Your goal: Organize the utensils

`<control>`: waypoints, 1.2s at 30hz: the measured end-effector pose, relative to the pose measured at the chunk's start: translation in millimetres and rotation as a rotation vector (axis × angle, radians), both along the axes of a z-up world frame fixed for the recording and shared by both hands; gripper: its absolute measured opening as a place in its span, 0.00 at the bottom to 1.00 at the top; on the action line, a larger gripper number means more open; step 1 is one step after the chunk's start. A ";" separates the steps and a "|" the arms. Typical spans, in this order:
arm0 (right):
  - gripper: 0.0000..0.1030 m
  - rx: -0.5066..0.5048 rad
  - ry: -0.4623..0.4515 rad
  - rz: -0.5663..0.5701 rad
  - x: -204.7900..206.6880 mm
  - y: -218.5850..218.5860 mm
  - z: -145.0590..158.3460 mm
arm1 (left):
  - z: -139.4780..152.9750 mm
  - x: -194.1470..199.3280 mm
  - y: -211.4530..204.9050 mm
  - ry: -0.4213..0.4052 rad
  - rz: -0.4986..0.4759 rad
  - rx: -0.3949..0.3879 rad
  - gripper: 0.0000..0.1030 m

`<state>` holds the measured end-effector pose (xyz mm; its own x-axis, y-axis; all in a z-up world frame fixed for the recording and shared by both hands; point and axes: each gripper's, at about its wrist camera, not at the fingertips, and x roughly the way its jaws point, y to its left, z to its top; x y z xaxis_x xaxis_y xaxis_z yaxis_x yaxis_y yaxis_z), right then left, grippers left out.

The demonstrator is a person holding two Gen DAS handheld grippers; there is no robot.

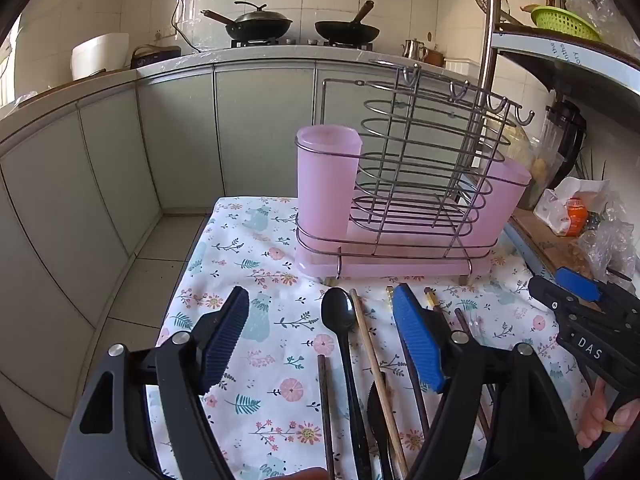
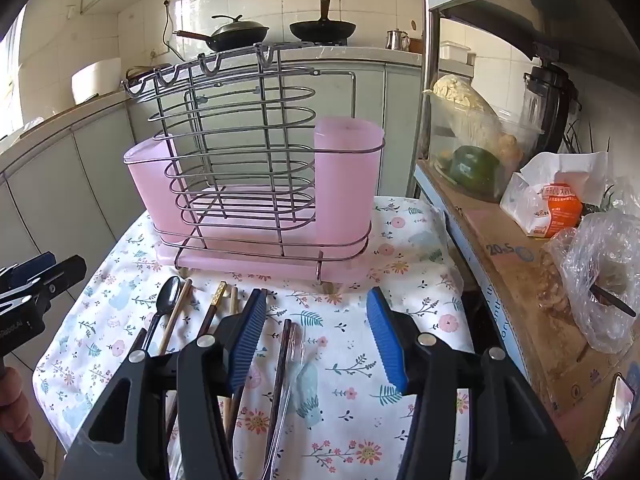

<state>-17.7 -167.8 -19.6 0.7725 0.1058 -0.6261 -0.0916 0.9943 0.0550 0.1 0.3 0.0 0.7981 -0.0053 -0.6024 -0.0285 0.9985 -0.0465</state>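
Both tools hang over the near edge of the worktop, tipped down toward the floral cloth (image 1: pixel 256 248) that covers it. The left tool (image 1: pixel 320 340) stands released, its blue ribbed pads spread wide with nothing pressed between them. Under that gap lie the black spoon (image 1: pixel 340 320), bowl pointing toward the far edge, and a pale wooden chopstick (image 1: pixel 372 356) just beside it on the right. A black knife (image 1: pixel 378 412) lies close against them, nearer the near edge, and a dark chopstick (image 1: pixel 325 400) lies to the spoon's left.

Over to the right tool (image 2: pixel 316 332): also released, jaws apart, gripping nothing. Between its pads a dark chopstick (image 2: pixel 282 360) lies on the cloth with a clear plastic utensil (image 2: pixel 294 364) touching it; what kind of utensil, I cannot tell. Further left in this view, the spoon, the pale chopstick and a gold-tipped chopstick (image 2: pixel 214 306) fan out toward the near-left part of the worktop.

At the far edge stands the utensil rack (image 2: pixel 248 168), a wire frame on a pink drip tray, upright, with a pink cup (image 2: pixel 348 176) at one end and a second pink cup (image 2: pixel 148 184) at the other. All the utensils lie on the cloth in front of it.
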 end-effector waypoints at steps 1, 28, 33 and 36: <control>0.50 0.000 -0.001 0.000 -0.2 0.2 0.3 | 0.0 0.1 0.1 0.001 0.001 -0.001 0.73; 0.50 -0.009 -0.010 0.001 -2.3 4.1 5.5 | 6.5 -5.1 1.8 -0.006 -0.007 -0.009 0.73; 0.50 -0.010 -0.009 0.002 -2.0 2.3 0.3 | 7.4 -7.2 2.1 -0.007 -0.010 -0.012 0.73; 0.50 -0.011 -0.010 0.002 -2.1 3.6 0.9 | 7.2 -7.6 1.9 -0.008 -0.010 -0.011 0.73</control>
<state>-19.8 -164.2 -18.7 0.7788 0.1005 -0.6192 -0.0944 0.9946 0.0427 -7.5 2.2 7.2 0.8025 -0.0204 -0.5963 -0.0177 0.9982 -0.0580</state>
